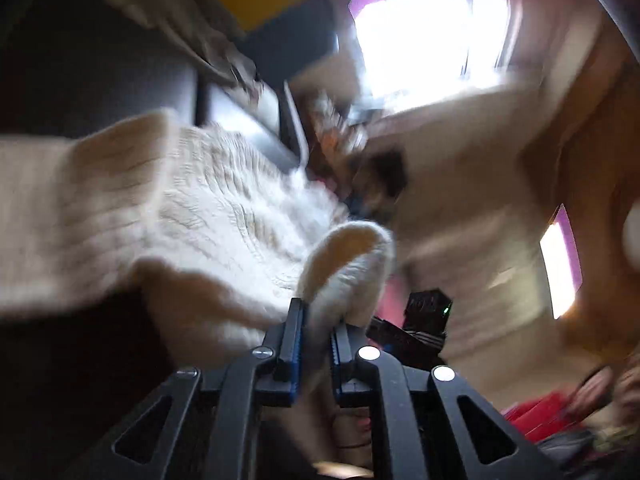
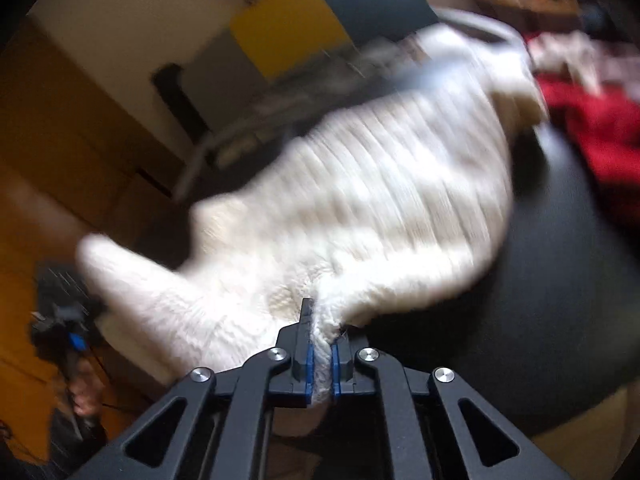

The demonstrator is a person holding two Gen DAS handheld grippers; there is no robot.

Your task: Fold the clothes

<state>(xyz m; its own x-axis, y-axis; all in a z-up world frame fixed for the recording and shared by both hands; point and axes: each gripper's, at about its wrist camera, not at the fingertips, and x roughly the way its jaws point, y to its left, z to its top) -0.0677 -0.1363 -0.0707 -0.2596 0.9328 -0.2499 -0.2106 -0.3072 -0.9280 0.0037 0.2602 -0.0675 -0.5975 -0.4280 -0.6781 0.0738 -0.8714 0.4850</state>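
Note:
A cream cable-knit sweater [image 1: 208, 216] hangs lifted in the air between both grippers. My left gripper [image 1: 318, 320] is shut on a bunched edge of it, and the knit spreads up and to the left. In the right wrist view my right gripper [image 2: 322, 328] is shut on another edge of the sweater [image 2: 360, 192], which stretches away over the dark table [image 2: 560, 300]. The other gripper [image 2: 66, 320] shows at the far left of that view, and likewise the right one shows beside my left fingers [image 1: 424, 320]. Both views are motion-blurred.
A red garment [image 2: 600, 128] lies on the table at the far right, also seen in the left wrist view [image 1: 544, 412]. A yellow panel [image 2: 288, 28] and grey furniture stand behind. Bright windows [image 1: 428, 36] and a wooden wardrobe [image 2: 60, 140] frame the room.

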